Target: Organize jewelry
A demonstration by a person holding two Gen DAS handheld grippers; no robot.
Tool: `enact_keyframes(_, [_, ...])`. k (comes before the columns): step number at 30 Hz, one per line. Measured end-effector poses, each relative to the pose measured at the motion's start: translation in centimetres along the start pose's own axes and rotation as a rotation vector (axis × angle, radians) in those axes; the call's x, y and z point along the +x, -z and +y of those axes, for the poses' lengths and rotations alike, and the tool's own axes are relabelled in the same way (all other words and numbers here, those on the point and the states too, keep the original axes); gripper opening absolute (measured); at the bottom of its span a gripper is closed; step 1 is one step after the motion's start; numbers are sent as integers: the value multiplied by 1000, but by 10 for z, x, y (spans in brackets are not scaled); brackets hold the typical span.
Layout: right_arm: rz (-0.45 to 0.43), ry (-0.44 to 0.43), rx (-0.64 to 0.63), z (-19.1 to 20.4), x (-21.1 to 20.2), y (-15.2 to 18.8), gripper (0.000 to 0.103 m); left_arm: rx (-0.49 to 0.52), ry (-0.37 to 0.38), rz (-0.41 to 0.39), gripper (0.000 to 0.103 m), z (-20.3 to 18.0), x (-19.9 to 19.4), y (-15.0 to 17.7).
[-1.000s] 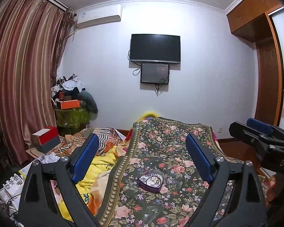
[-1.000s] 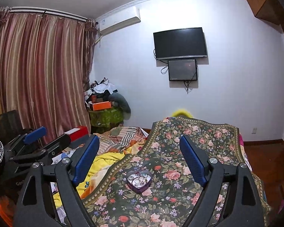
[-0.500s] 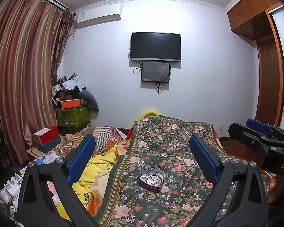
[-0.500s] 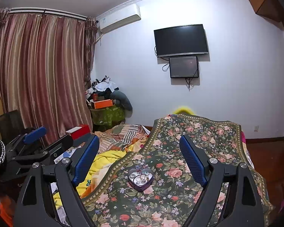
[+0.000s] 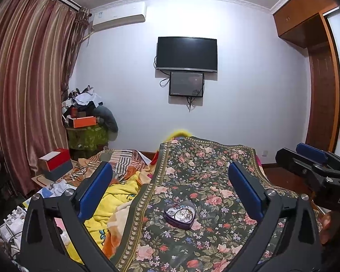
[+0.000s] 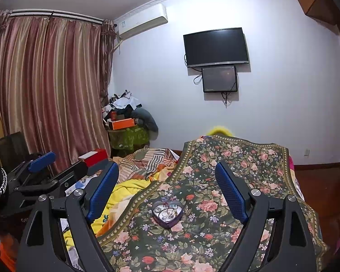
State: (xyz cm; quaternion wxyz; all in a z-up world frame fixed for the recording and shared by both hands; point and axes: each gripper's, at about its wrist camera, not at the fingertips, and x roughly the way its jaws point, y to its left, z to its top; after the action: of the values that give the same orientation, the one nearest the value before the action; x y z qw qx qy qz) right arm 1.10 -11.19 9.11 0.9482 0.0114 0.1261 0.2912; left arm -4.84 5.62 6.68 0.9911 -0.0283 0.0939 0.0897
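Observation:
A purple heart-shaped jewelry box (image 5: 180,214) lies open on the dark floral blanket (image 5: 210,181), with several silver rings and chains inside. It also shows in the right wrist view (image 6: 168,213). My left gripper (image 5: 170,181) is open and empty, held above and short of the box. My right gripper (image 6: 166,180) is open and empty too, also short of the box. The right gripper shows at the right edge of the left wrist view (image 5: 315,165); the left gripper shows at the left of the right wrist view (image 6: 43,172).
A yellow blanket (image 5: 115,195) and striped bedding (image 5: 122,158) lie left of the floral blanket. A red and grey box (image 5: 56,164) sits at the left. Curtains (image 5: 27,90), a cluttered green stand (image 5: 88,133) and a wall TV (image 5: 186,54) lie beyond. A wooden wardrobe (image 5: 321,90) stands at the right.
My left gripper has opened wider over the last second. Both views have shifted slightly; the heart-shaped box has stayed in place on the blanket.

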Motion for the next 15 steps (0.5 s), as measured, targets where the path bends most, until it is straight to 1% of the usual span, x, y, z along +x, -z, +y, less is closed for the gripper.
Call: enact_keyframes(15, [14, 4, 8, -3, 0, 1, 85, -5, 12, 12, 102, -5, 5, 2])
